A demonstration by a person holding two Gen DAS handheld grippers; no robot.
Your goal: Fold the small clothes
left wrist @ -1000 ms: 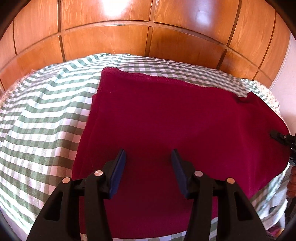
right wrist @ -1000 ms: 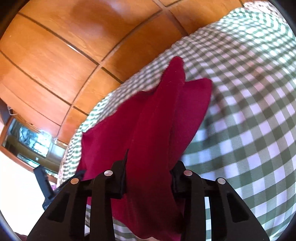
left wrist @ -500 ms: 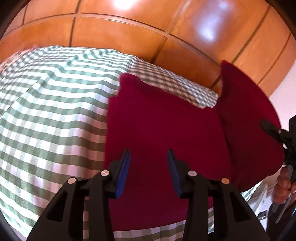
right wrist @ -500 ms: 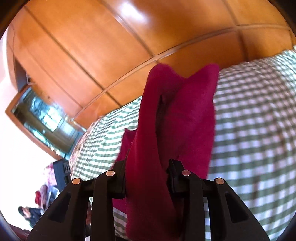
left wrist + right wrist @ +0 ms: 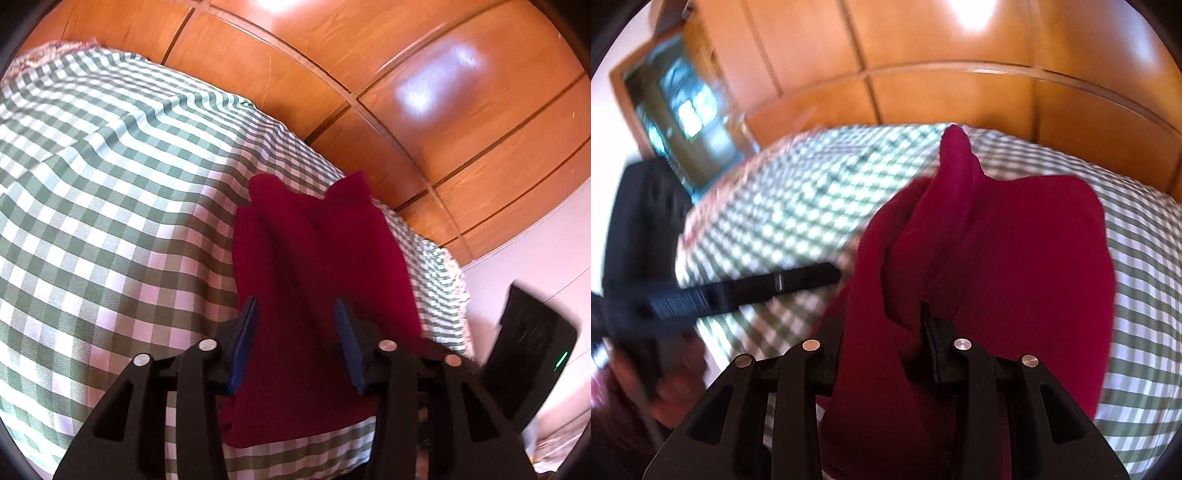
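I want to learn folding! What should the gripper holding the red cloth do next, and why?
Probably lower the flap and let go. The right gripper has red cloth bunched between its jaws, which have just been opening, lifted over the part lying on the checked cover. The left gripper stands open above the cloth.

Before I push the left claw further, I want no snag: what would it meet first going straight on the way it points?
Most likely the red cloth. The left claw stands open over it, with the cloth filling the gap ahead. Behind it lies the checked cover. How near the fabric is, this view does not settle.
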